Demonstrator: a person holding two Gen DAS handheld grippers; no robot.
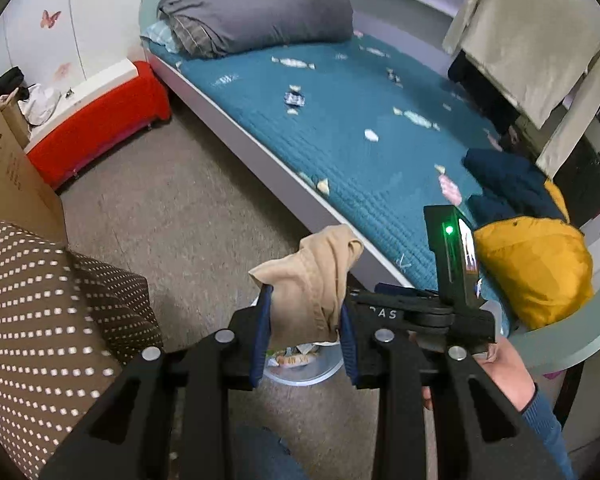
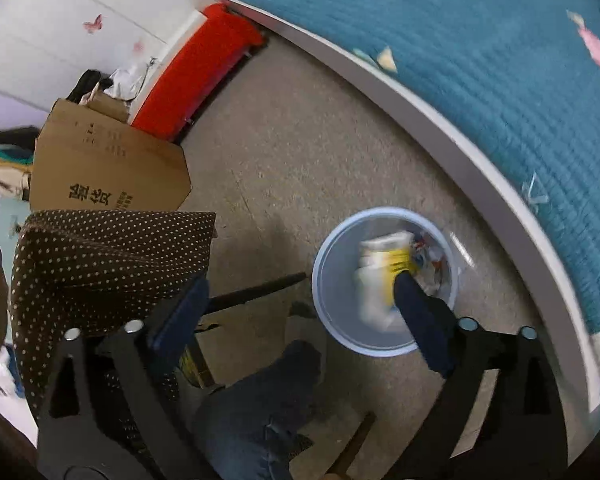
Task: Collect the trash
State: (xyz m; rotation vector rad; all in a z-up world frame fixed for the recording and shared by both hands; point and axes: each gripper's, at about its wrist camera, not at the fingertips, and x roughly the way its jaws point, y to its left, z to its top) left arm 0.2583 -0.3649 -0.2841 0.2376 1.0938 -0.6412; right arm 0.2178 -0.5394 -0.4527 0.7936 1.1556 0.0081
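Observation:
My left gripper [image 1: 305, 320] is shut on a crumpled tan paper bag [image 1: 314, 280] and holds it above the pale blue trash bin [image 1: 300, 376], which shows partly below the fingers. In the right wrist view the same bin [image 2: 328, 312] stands on the carpet beside the bed. My right gripper [image 2: 300, 312] is open wide above it. A white and yellow wrapper [image 2: 384, 276], blurred, lies in the bin by the right fingertip [image 2: 410, 292], with other scraps under it. Several candy wrappers [image 1: 294, 98] lie scattered on the teal bedspread [image 1: 340, 128].
The bed's white frame [image 2: 440, 120] runs along the right. A brown dotted cushion [image 1: 40, 320] and a cardboard box [image 2: 100, 168] stand at the left. A red-covered bench [image 1: 100, 120] is by the wall. A yellow jacket [image 1: 536, 268] and a navy garment lie on the bed.

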